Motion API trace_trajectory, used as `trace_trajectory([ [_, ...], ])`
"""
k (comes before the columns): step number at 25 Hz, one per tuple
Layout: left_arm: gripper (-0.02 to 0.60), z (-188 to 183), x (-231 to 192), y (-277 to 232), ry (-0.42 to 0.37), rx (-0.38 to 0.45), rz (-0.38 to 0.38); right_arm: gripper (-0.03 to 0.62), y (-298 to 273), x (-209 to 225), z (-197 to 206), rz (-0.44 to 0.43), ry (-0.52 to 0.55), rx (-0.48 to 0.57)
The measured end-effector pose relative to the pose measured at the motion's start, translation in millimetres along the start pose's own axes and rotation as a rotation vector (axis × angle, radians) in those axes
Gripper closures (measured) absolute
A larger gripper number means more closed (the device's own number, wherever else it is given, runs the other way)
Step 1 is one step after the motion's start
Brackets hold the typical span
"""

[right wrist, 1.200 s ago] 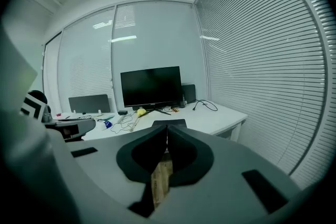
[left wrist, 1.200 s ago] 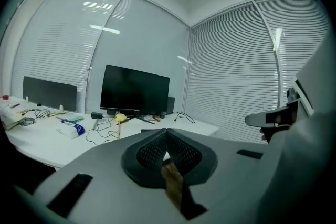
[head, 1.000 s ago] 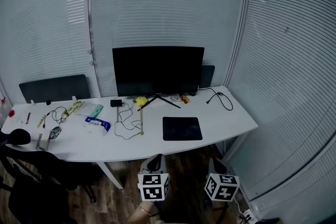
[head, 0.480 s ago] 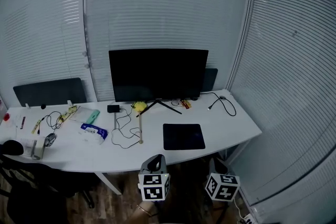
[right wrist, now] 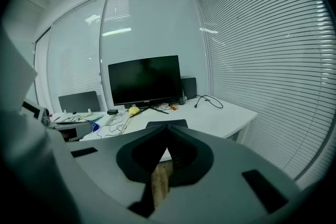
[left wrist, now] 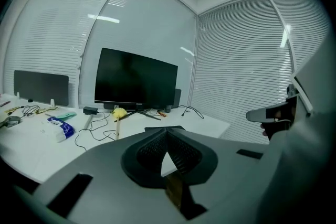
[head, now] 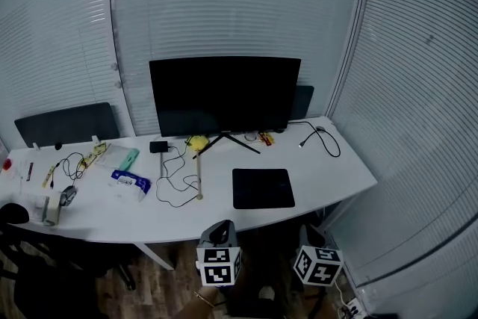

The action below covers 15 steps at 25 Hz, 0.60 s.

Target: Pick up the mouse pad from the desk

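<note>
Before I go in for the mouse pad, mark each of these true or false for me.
1. The mouse pad lies flat on the desk, in front of the monitor. True.
2. The left gripper holds the mouse pad. False: its jaws are shut on nothing, and the pad lies on the desk.
3. A black cable lies on the desk to the right of the monitor. True.
4. The right gripper has its jaws wide apart. False: they are together, with nothing between them.
5. Something sits on top of the mouse pad. False: its surface is bare.
</note>
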<state>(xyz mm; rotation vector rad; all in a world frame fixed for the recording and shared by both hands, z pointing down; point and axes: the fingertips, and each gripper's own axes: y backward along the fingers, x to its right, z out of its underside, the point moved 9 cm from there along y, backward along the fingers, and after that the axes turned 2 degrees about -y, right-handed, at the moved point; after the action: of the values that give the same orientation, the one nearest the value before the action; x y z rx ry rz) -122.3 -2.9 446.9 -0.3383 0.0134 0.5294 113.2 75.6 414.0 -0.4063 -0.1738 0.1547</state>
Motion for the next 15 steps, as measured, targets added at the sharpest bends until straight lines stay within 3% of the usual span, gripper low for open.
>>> trace_trajectory([
  [15, 0.566, -12, -6, -66, 0.022, -0.041, -0.093, 0.56, -85, 28, -28, -0.071, 0.002, -0.022],
])
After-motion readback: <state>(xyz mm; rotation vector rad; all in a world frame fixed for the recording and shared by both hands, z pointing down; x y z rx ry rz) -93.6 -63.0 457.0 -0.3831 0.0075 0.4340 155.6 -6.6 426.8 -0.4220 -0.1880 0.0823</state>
